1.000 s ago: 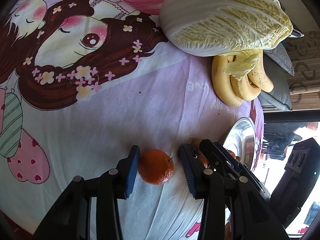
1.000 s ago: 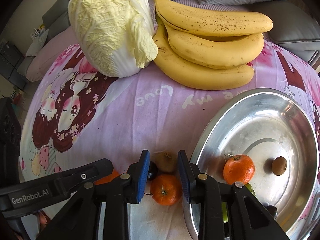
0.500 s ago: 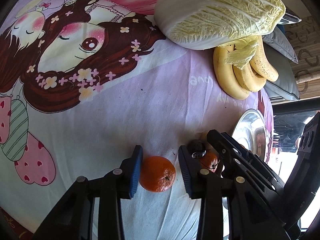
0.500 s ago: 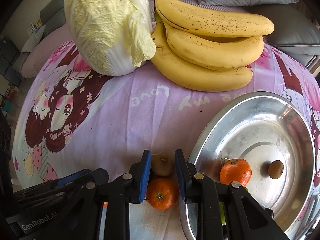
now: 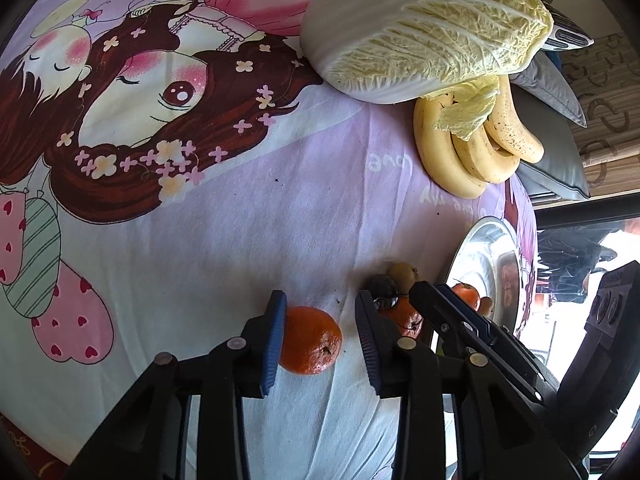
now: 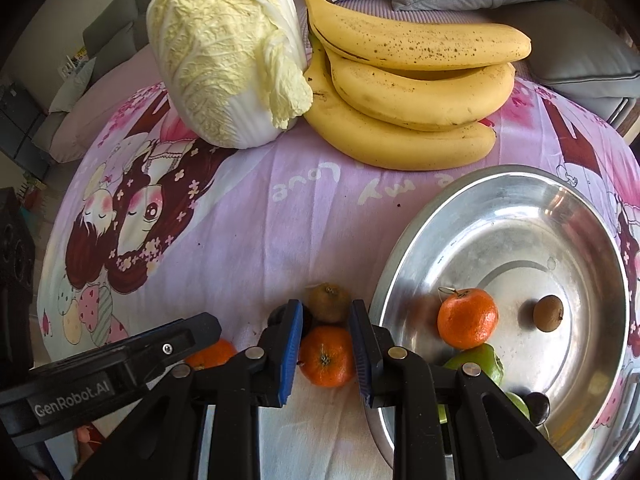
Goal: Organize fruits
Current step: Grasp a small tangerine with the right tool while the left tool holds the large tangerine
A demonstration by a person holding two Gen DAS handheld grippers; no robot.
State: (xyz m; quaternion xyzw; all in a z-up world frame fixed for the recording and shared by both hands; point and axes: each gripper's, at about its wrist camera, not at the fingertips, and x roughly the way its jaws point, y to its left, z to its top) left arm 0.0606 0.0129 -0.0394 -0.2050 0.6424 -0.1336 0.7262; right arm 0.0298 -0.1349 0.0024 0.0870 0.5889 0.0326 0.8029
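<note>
My left gripper (image 5: 320,297) points down at the cartoon-print cloth with a mandarin (image 5: 310,340) between its blue pads. Its jaws are opening: the left pad touches the fruit and a gap shows at the right pad. My right gripper (image 6: 325,306) is shut on a second mandarin (image 6: 326,356) beside the steel bowl (image 6: 500,208). A kiwi (image 6: 328,308) and a dark plum (image 6: 276,314) lie just beyond its fingertips. In the bowl sit a third mandarin (image 6: 466,318), a small brown fruit (image 6: 548,313), a green fruit (image 6: 480,360) and a dark one (image 6: 536,402).
A bunch of bananas (image 6: 412,92) and a napa cabbage (image 6: 224,60) lie at the far side of the cloth. Grey pillows (image 6: 580,52) sit behind them. The two grippers stand close side by side near the cloth's front edge.
The right gripper's fingers have narrowed onto the mandarin, which now sits squarely between the pads. The left gripper has barely shifted; its mandarin still rests on the cloth.
</note>
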